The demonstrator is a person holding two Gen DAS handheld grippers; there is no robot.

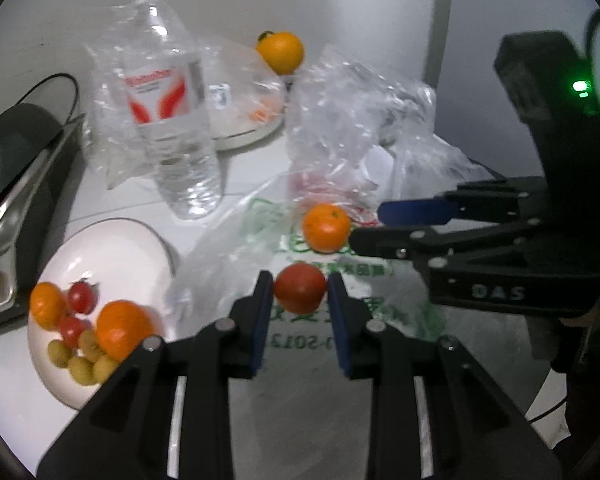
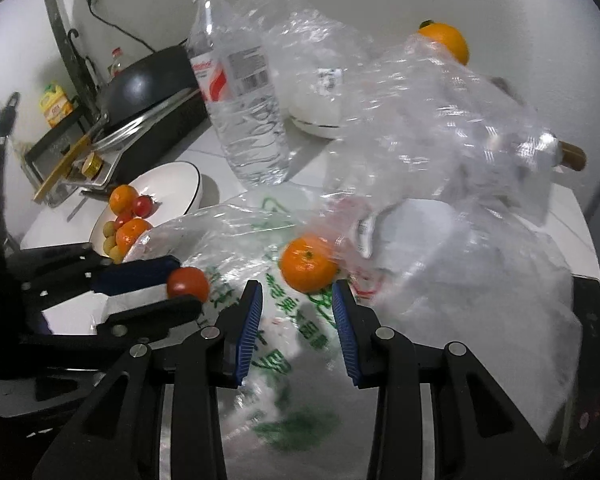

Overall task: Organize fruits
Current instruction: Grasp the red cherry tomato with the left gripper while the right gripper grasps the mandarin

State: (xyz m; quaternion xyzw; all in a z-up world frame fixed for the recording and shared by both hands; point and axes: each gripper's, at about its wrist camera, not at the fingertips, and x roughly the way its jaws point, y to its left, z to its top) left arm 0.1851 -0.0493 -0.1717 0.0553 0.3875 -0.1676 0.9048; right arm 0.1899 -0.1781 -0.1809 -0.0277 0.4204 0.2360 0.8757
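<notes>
My left gripper (image 1: 300,292) is shut on a red tomato (image 1: 300,292), which shows in the right wrist view (image 2: 188,283) between its fingers, just above a green-printed plastic bag (image 1: 364,308). A small orange (image 1: 326,227) lies on that bag. My right gripper (image 2: 298,300) is open, its blue pads either side of and just short of that orange (image 2: 308,263); it also shows in the left wrist view (image 1: 370,226). A white plate (image 1: 112,252) at the left holds oranges, cherry tomatoes and several small yellow-green fruits. Another orange (image 1: 280,51) sits at the back.
A clear water bottle (image 1: 172,112) stands between the plate and a second white dish (image 1: 244,128). Crumpled clear plastic bags (image 2: 452,128) lie over the right side. A dark pan on a stove (image 2: 148,84) stands at the far left.
</notes>
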